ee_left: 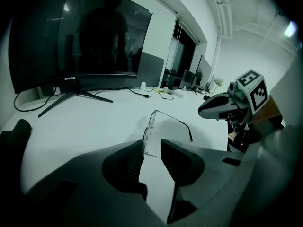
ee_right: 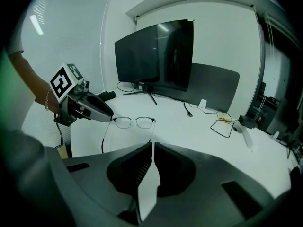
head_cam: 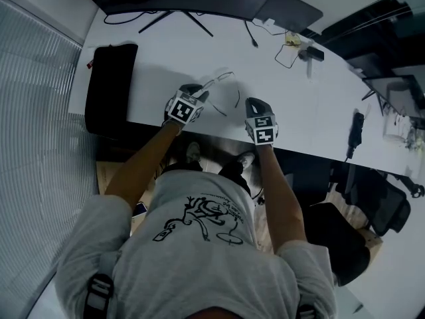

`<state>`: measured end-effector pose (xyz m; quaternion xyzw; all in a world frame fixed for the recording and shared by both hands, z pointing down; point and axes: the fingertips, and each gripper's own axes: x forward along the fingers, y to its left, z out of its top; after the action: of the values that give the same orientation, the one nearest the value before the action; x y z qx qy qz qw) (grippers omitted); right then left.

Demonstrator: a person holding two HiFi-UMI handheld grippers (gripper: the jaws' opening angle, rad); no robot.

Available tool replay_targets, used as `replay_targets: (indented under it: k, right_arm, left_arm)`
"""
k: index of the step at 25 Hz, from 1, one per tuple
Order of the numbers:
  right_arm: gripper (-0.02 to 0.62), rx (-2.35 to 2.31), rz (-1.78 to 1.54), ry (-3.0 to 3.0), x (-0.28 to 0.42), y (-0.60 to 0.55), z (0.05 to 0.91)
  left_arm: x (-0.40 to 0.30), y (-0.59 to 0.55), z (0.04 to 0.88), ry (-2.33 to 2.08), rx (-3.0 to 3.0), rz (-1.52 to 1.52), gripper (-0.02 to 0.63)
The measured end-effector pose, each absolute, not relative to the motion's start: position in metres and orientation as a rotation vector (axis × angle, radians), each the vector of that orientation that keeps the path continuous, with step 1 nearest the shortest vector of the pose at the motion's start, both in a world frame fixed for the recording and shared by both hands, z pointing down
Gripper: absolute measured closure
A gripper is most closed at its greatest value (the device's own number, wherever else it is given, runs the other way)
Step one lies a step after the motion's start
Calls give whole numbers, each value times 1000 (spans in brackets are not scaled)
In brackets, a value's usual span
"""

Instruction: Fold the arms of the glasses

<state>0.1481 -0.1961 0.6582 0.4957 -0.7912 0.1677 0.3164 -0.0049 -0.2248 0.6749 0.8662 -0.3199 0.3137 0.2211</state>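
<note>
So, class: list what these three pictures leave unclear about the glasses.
Head view: hinges of the glasses too small; left claw covers one frame end.
Left gripper view: near arm mostly hidden behind that claw's body.
Right gripper view: one arm's tip hidden behind the right claw.

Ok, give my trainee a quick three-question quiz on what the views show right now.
1. True or false: both arms of the glasses are folded in.
2. Compare the left claw and the right claw. Which one stands open? A: left. B: right.
3. Fill in: in the head view, the black pouch lies on the table to the ____ of the glasses.

Key: 1 false, both arms stick out; 2 A; 3 left.
</note>
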Motion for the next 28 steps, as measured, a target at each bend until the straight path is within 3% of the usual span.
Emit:
replay_targets:
  k: [13,22,28]
  right_arm:
    - [568,1225,522,-2025,146,-202,697]
    - [568,1189,543,-2038,133,-205,705]
    - [569,1157,589,-2045,128,-200,713]
  left_arm:
    - [-1,-244,695,-898,2387,920,474]
    - [-3,-249,701,-907,2385,928,543]
    - [1,-249,699,-894,2403,942,552]
